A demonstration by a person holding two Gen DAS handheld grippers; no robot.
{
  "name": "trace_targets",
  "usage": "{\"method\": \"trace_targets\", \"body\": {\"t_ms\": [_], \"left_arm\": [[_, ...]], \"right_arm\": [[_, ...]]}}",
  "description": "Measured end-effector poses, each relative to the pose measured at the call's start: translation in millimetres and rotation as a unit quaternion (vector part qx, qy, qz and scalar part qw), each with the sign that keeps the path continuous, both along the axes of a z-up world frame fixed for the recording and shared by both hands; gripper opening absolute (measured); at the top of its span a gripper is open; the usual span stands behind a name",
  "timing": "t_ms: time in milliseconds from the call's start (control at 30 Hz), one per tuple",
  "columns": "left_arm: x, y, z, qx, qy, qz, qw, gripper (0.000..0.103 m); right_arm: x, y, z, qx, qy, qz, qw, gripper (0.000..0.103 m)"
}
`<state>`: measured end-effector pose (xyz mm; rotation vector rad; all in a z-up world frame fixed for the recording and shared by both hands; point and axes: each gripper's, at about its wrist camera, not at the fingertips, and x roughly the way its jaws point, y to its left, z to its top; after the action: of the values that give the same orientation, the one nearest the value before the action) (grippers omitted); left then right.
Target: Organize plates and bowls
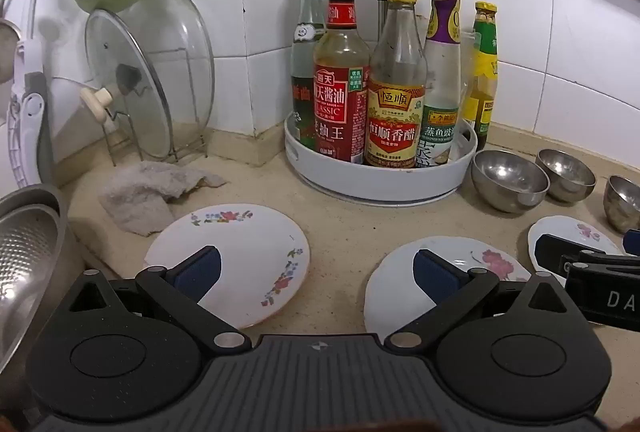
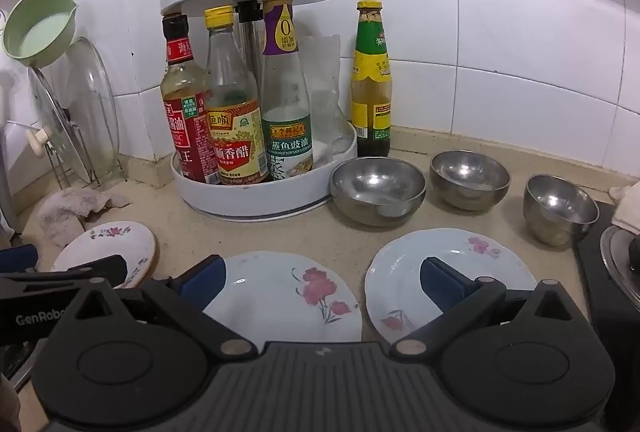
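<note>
Three white plates with flower prints lie side by side on the beige counter: a left plate [image 1: 248, 256] [image 2: 108, 244], a middle plate [image 1: 460, 252] [image 2: 288, 292] and a right plate [image 1: 572, 232] [image 2: 452, 256]. Behind them stand three steel bowls [image 2: 378, 187] [image 2: 470, 177] [image 2: 560, 207], also in the left wrist view [image 1: 508, 179]. My left gripper [image 1: 316, 272] hovers open over the gap between the left and middle plates, holding nothing. Above the gap between the middle and right plates, my right gripper [image 2: 324, 282] is open and empty too.
A white two-tier turntable [image 1: 380, 167] full of sauce bottles stands behind the plates. Glass lids [image 1: 152, 79] lean in a wire rack at the left, with a rag [image 1: 144, 191] and a metal pot [image 1: 28, 252] nearby. A stove [image 2: 612, 264] borders the right.
</note>
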<state>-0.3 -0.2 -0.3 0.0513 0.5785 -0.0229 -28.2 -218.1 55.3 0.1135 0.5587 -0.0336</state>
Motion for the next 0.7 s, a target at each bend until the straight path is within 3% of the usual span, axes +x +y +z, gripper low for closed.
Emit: {"method": "trace_targets", "body": {"t_ms": [233,700], "left_arm": [[7,-4,-2,-0.001,0.022,-0.009,0.9997,0.103],[11,-5,-3,-0.006,0.015,-0.034,0.9993,0.103]], "right_arm": [[1,-1,-1,0.004,0.001,-0.012,1.000,0.102],[1,3,-2,-0.005,0.001,-0.028,1.000,0.102]]}}
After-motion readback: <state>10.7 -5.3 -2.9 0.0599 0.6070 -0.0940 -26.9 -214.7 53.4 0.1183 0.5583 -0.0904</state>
